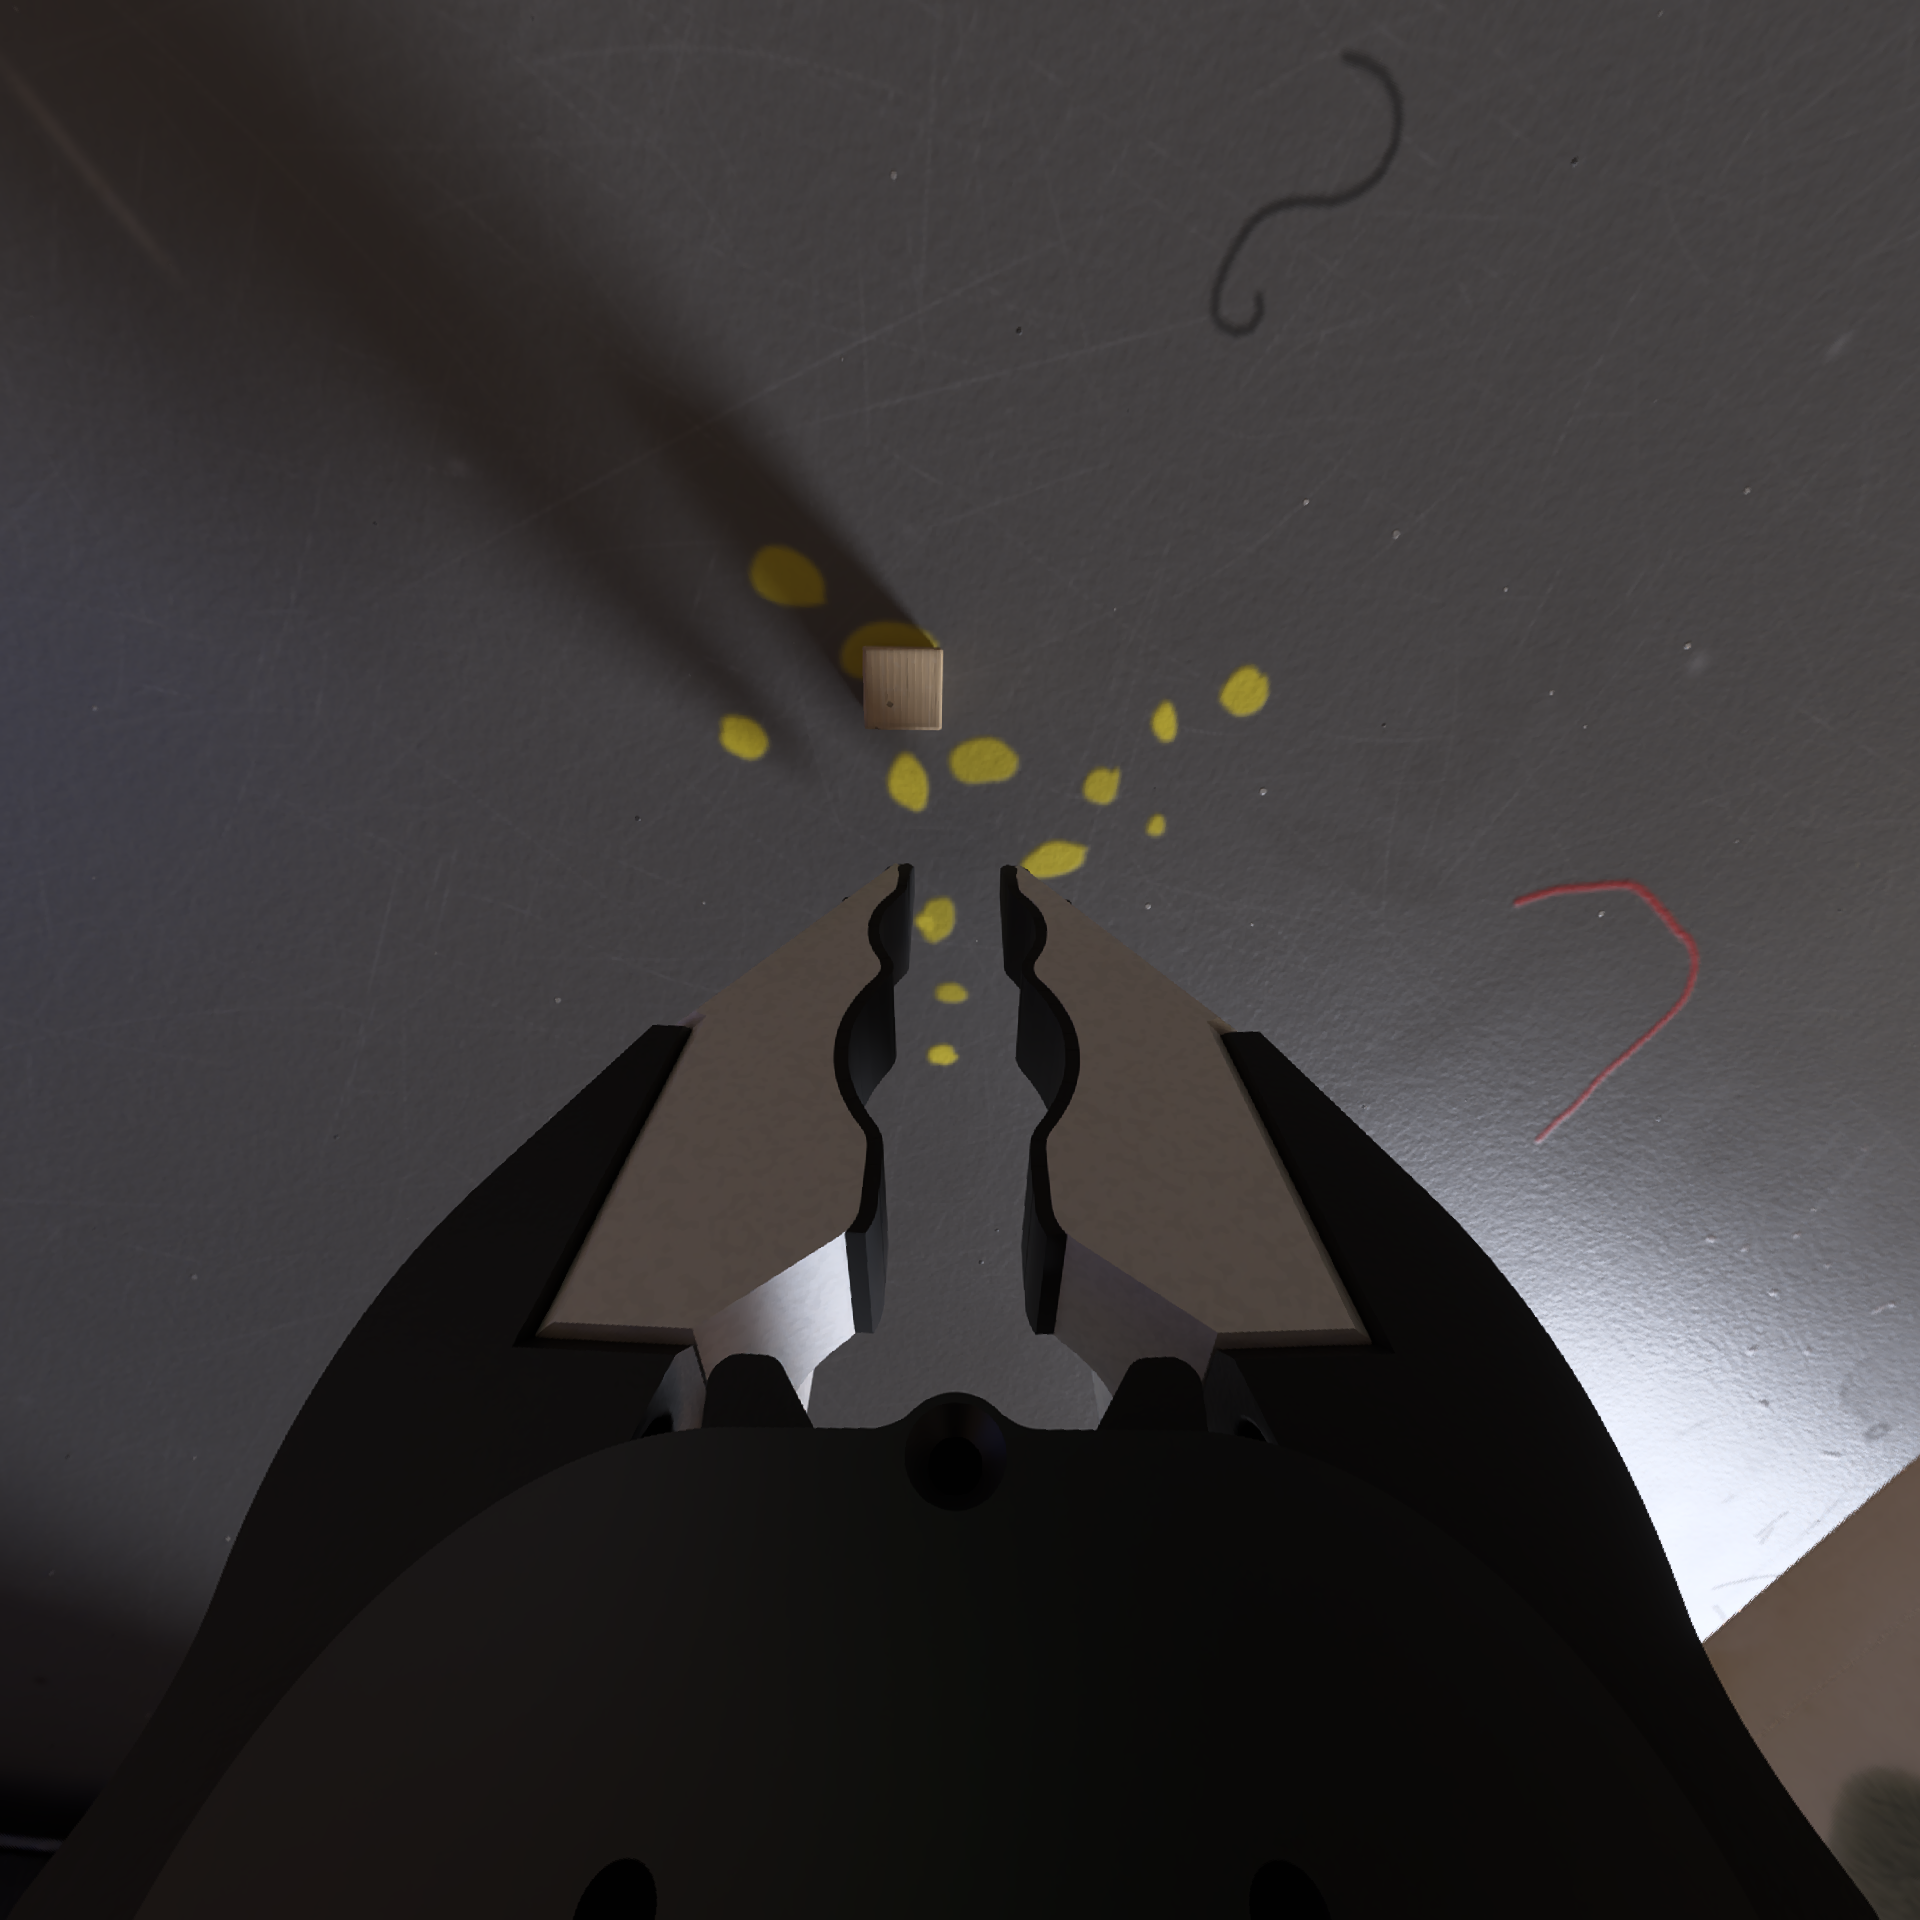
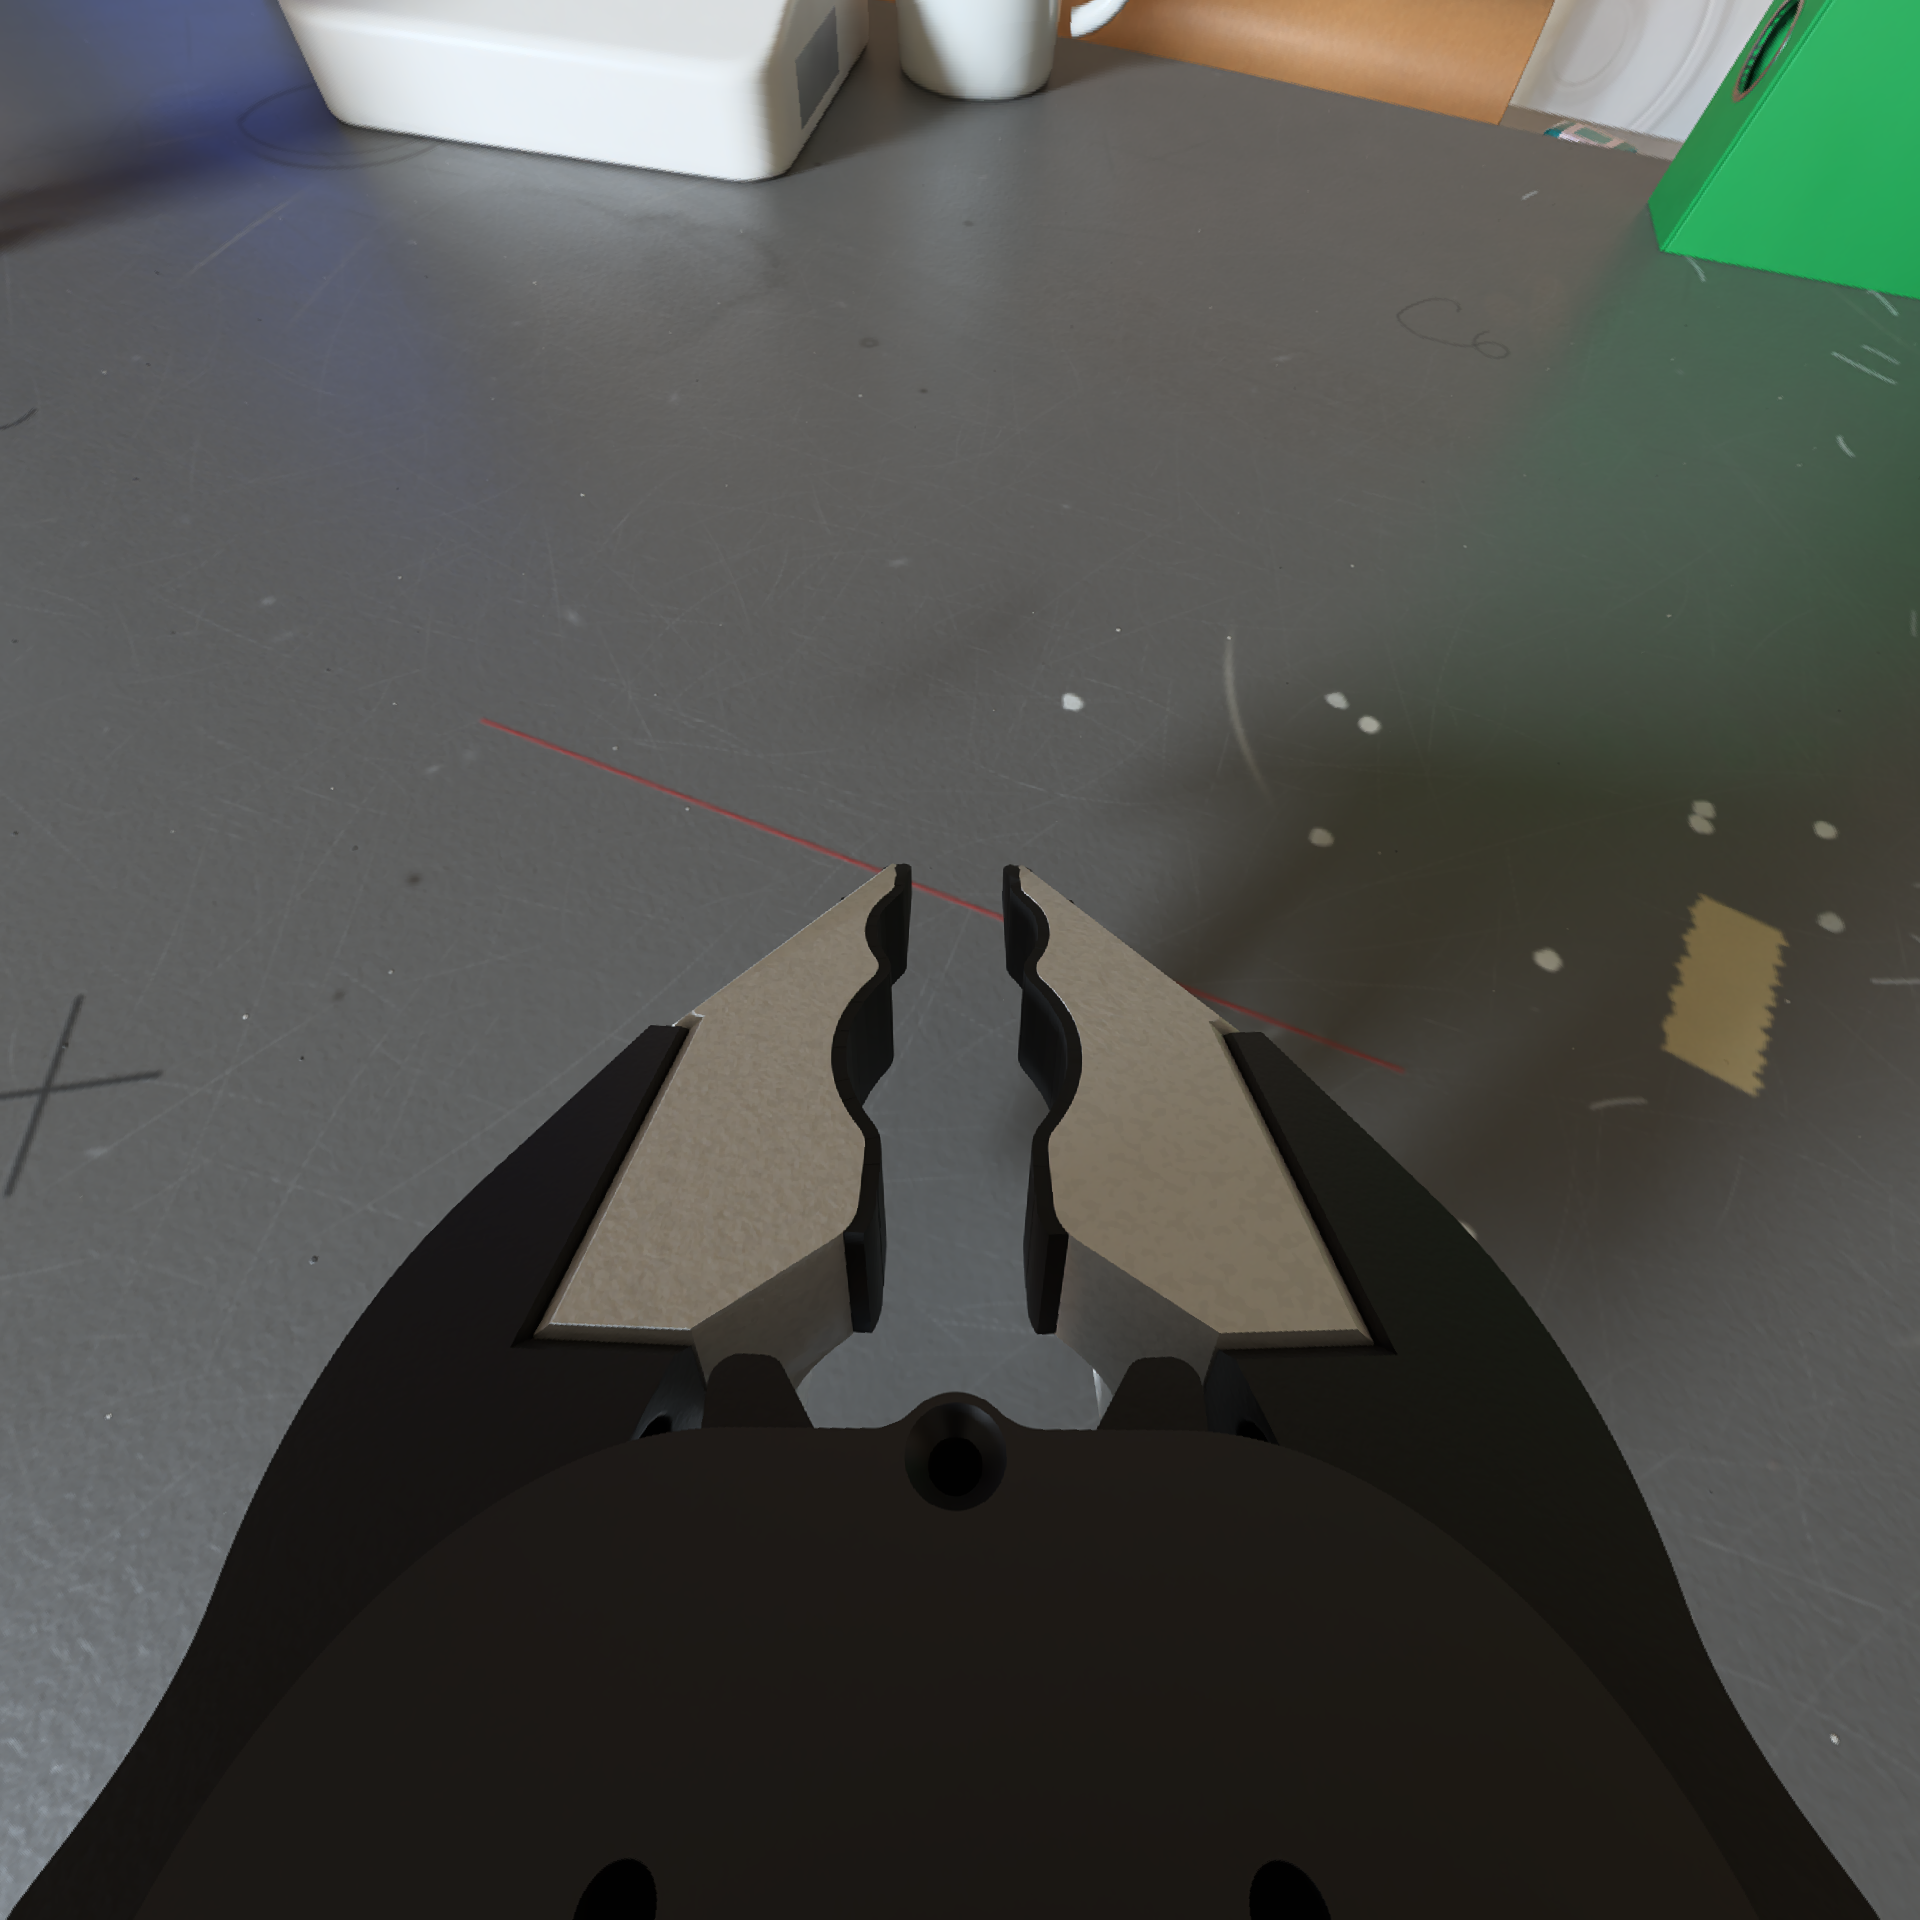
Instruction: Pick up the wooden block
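Observation:
A small pale wooden block [image 1: 903, 689] lies on the grey table [image 1: 1351, 623] among yellow paint spots, ahead of my left gripper [image 1: 957, 878] and slightly left of its line. The left gripper is open and empty, above the table, apart from the block. A long dark shadow falls on the table behind the block. My right gripper [image 2: 957, 878] is open and empty over bare grey table [image 2: 623, 520]. The block does not show in the right wrist view.
In the right wrist view a white box [image 2: 582, 83] and a white mug [image 2: 982, 47] stand at the far edge, a green box [image 2: 1808, 156] at far right, and a strip of tan tape [image 2: 1725, 992] lies on the table. The table's edge [image 1: 1808, 1548] shows at the left wrist view's lower right.

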